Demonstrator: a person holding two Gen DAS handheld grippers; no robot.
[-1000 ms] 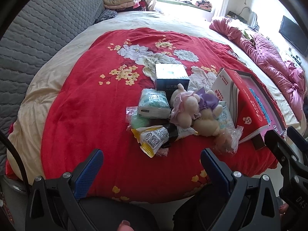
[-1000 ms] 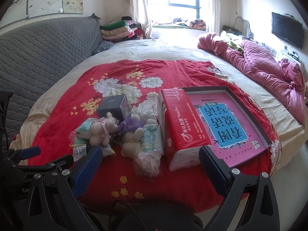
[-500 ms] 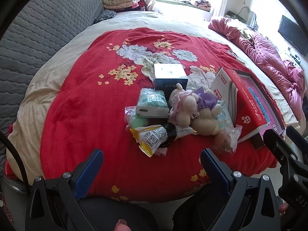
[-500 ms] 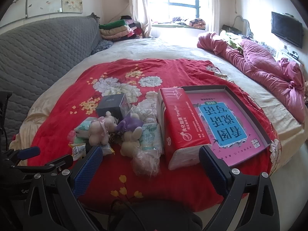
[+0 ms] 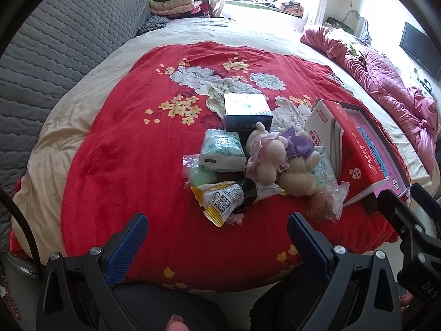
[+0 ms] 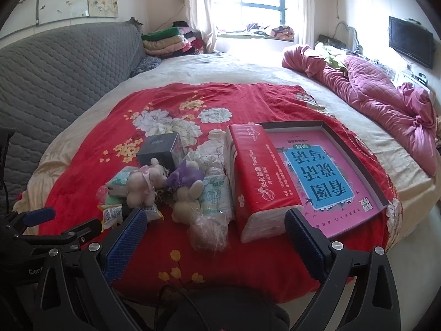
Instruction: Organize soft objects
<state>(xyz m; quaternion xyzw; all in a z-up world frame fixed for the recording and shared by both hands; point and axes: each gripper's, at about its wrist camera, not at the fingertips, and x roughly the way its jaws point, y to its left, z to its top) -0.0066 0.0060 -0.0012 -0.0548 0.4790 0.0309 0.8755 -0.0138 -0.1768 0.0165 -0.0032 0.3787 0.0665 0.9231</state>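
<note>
A pile of soft things lies on a red floral blanket (image 5: 124, 151): two plush bears, one with a pink bow (image 5: 266, 154) (image 6: 140, 184) and one with a purple bow (image 5: 299, 165) (image 6: 186, 190), green tissue packs (image 5: 222, 151), a yellow snack packet (image 5: 220, 198) and a clear bag with something pink (image 6: 209, 230). A red tissue pack (image 6: 259, 176) leans on a pink-lined box lid (image 6: 322, 171). My left gripper (image 5: 216, 237) is open and empty, short of the pile. My right gripper (image 6: 215, 234) is open and empty, before the bag.
A dark blue box (image 5: 246, 113) stands behind the pile. A grey quilted headboard (image 6: 60, 77) runs along the left. A crumpled pink quilt (image 6: 380, 93) lies at the right. Folded clothes (image 6: 171, 41) are stacked at the back. The bed's near edge is just below both grippers.
Both views have crept slightly toward the bed; the pile sits a little nearer. Nothing on the blanket has moved and both grippers stay open.
</note>
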